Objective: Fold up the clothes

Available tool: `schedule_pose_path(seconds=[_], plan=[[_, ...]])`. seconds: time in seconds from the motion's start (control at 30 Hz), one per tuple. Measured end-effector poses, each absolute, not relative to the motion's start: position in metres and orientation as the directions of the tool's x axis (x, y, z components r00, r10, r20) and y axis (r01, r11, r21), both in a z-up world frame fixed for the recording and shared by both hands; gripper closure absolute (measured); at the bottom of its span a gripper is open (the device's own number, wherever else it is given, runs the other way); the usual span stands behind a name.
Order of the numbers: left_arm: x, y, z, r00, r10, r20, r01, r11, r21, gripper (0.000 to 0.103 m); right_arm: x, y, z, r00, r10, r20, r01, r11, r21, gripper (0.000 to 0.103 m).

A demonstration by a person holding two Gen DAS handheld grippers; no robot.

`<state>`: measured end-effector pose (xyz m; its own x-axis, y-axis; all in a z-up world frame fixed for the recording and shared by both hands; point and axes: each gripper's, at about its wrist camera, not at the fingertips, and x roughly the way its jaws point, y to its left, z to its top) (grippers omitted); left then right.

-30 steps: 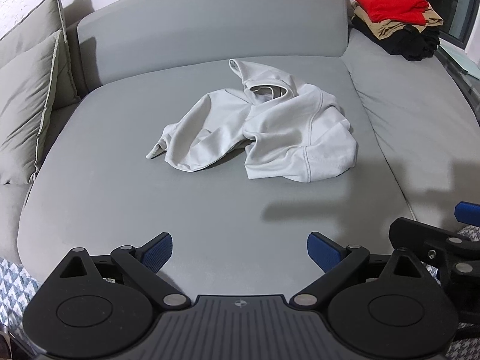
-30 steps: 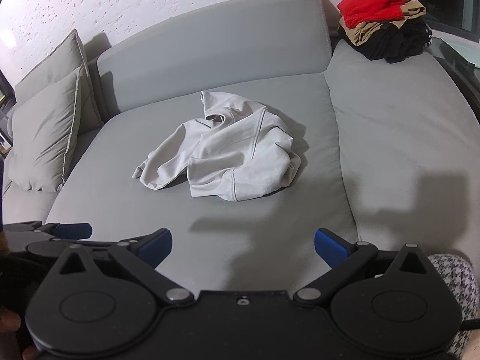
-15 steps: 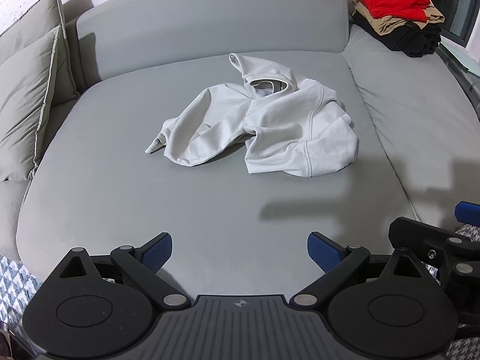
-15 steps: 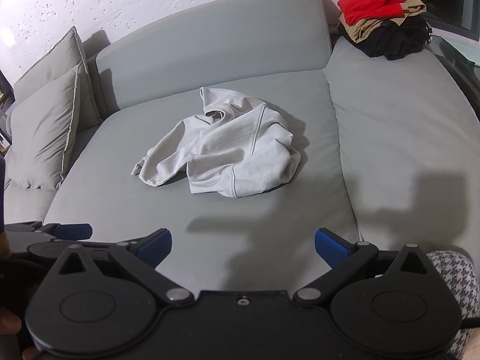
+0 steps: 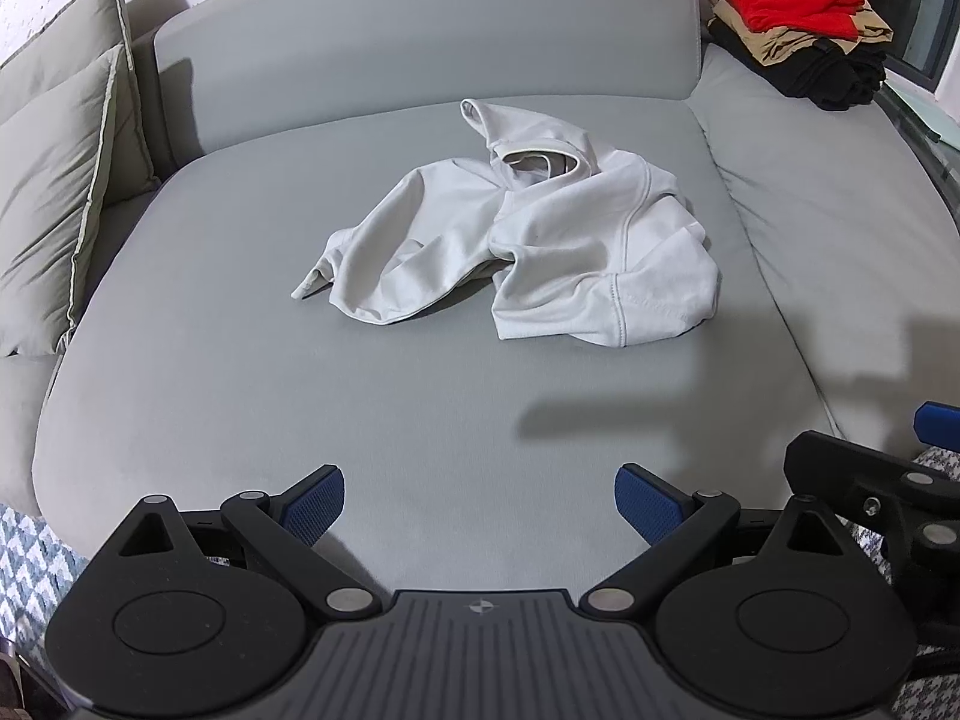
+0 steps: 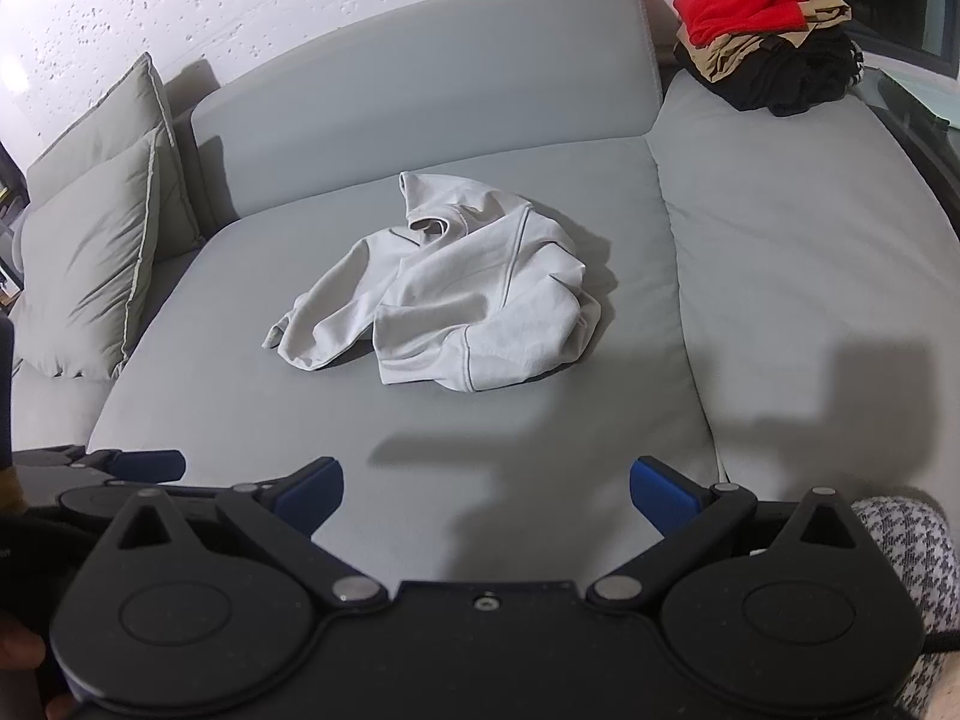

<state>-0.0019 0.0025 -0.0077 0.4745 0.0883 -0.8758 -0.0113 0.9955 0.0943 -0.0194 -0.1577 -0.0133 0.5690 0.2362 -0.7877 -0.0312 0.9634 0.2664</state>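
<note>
A crumpled off-white hoodie [image 5: 528,246] lies in a heap in the middle of the grey sofa seat [image 5: 300,408]; it also shows in the right wrist view [image 6: 456,306]. Its hood points toward the backrest and a sleeve trails to the left. My left gripper [image 5: 480,507] is open and empty, held over the seat's front edge, well short of the hoodie. My right gripper [image 6: 486,495] is open and empty, at the same distance, to the right of the left one. Part of the right gripper [image 5: 870,480] shows at the right of the left wrist view.
A stack of folded clothes, red on tan on black [image 5: 798,24], sits at the back right of the sofa [image 6: 762,24]. Two grey cushions [image 5: 54,192] lean at the left end. The backrest [image 5: 420,42] rises behind the hoodie. A patterned rug [image 5: 30,558] lies below the front edge.
Both grippers have drifted slightly forward toward the sofa, so the hoodie sits a little lower in both views. Both stay open. The hoodie has not moved.
</note>
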Motion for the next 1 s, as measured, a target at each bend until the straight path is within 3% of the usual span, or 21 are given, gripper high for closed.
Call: schedule_pose_path(seconds=[1.0], plan=[[0.0003,0.0081,-0.0098,0.462,0.123,-0.878,-0.050,0.992,0.113,0.005,-0.0146,-0.1537,-0.0143,0.558,0.242,-0.794,-0.039,0.963,0.266,0.000]])
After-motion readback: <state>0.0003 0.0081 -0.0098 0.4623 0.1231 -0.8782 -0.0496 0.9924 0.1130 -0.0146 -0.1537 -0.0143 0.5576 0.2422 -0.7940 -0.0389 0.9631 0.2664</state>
